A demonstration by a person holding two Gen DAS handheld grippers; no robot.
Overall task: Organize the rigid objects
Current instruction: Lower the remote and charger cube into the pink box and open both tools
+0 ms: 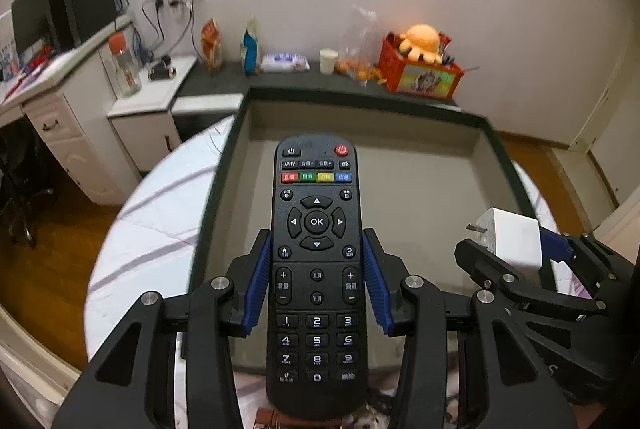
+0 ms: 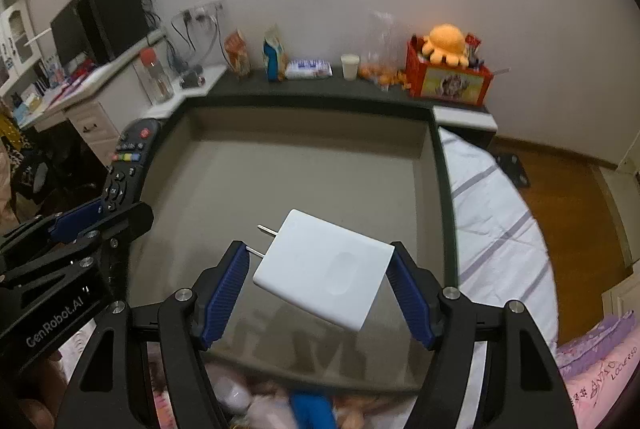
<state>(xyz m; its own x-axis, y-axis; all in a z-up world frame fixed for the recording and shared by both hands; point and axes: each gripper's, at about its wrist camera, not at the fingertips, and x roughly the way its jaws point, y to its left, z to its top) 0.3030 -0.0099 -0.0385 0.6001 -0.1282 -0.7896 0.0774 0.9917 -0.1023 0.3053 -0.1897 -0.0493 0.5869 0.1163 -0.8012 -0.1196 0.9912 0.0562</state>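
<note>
left gripper has its jaws clamped on a black remote, right gripper grips a white charger, both over the big tray

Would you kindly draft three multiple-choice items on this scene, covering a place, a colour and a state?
1. Where is the white charger?
A. held above the tray
B. on the dark shelf
C. on the floor

2. What colour is the round power button at the remote's top right?
A. green
B. red
C. white

3. What is the left gripper doing?
A. open, holding nothing
B. shut on the remote
C. shut on a cup

Answers: 1 A, the right gripper clamps it over the grey tray. 2 B, the button is red. 3 B, its jaws press both sides of the remote.
</note>
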